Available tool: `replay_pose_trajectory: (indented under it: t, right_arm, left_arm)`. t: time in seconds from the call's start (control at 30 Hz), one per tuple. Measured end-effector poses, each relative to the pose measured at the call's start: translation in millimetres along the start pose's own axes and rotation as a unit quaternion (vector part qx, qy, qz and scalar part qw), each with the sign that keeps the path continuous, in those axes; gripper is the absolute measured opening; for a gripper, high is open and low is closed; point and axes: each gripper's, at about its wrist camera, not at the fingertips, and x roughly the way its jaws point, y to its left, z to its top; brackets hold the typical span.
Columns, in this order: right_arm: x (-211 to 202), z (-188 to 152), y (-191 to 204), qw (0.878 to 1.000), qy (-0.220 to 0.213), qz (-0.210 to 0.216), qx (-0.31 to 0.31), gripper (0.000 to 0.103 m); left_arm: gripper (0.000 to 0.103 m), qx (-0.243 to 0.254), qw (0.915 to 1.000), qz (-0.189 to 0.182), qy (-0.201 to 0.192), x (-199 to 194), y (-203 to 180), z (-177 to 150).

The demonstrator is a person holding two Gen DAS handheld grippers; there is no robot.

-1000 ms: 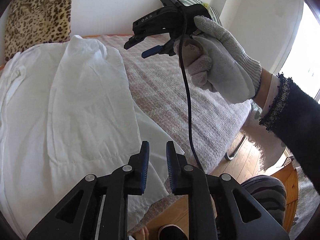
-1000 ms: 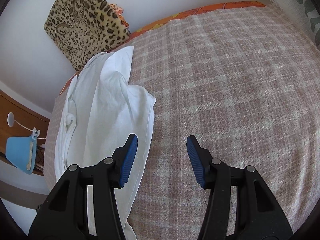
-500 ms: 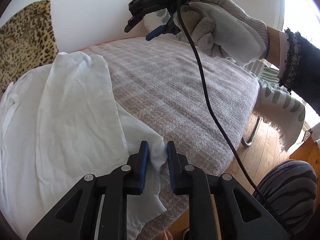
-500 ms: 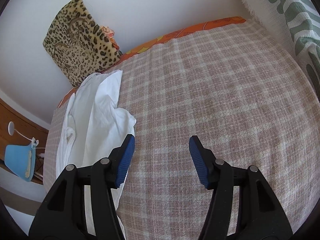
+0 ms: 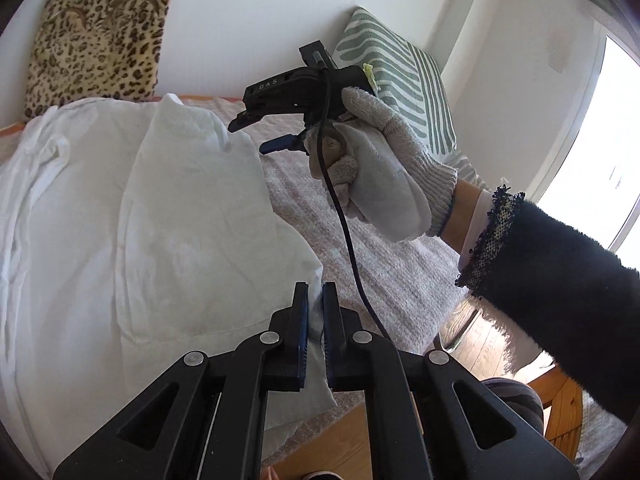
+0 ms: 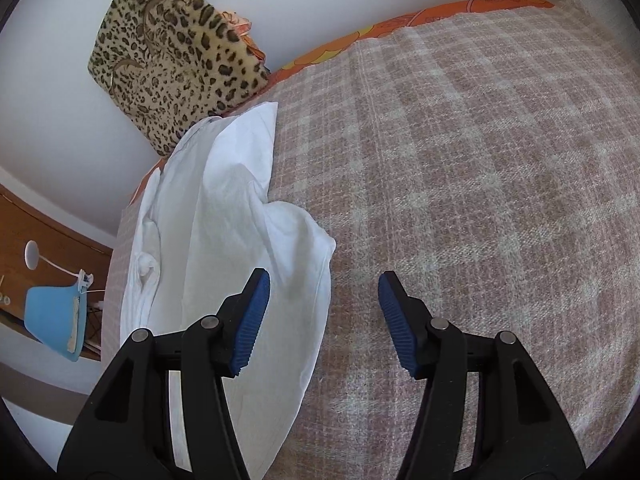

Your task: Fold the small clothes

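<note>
A white garment (image 5: 132, 216) lies partly folded on the left side of a checked pink bed cover (image 6: 460, 168). It also shows in the right wrist view (image 6: 236, 216). My left gripper (image 5: 315, 300) is shut on the garment's near right edge at the bed's front. My right gripper (image 6: 324, 292) is open and empty above the cover, just right of the garment's folded edge. In the left wrist view the right gripper (image 5: 260, 132) is held in a gloved hand (image 5: 380, 168) above the bed.
A leopard-print cushion (image 6: 172, 52) leans on the wall at the head of the bed. A green striped cushion (image 5: 404, 80) stands at the far right. A black cable (image 5: 344, 224) hangs from the right gripper. Wooden floor (image 5: 472, 328) lies beyond the bed edge.
My left gripper has closed its jaws on the garment's edge. My right gripper has come down and nearer to the garment, still open.
</note>
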Motion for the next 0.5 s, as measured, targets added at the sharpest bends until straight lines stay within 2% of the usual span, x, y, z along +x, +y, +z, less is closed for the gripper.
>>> replay_pose_trajectory:
  t: [0.17,0.2,0.27,0.37,0.5]
  right_arm:
    - [21.2,7.7,10.6,1.0,-0.004,0.008,0.017,0.058]
    - [23.0,8.8,12.6,1.0,-0.005,0.011,0.022,0.053]
    - [27.5,11.6,19.1,0.999,0.004,0.019,0.028,0.02]
    - [25.3,15.1,43.4,1.0,-0.002,-0.013,-0.001,0.01]
    - [17.5,20.0,85.1,0.997,-0.007,-0.054,-0.047,0.008]
  left_arm:
    - [0.005,-0.019,0.9997,-0.008,-0.014,-11.4,6.4,-1.2]
    - [0.005,-0.023,0.9996,-0.009,-0.015,-13.7,8.3,-2.4]
    - [0.005,-0.032,0.9992,-0.014,-0.017,-16.9,12.2,-4.9]
    - [0.005,-0.048,0.9984,-0.023,-0.02,-23.0,19.2,-9.5]
    - [0.005,-0.069,0.9969,-0.03,-0.024,-32.7,32.9,-16.2]
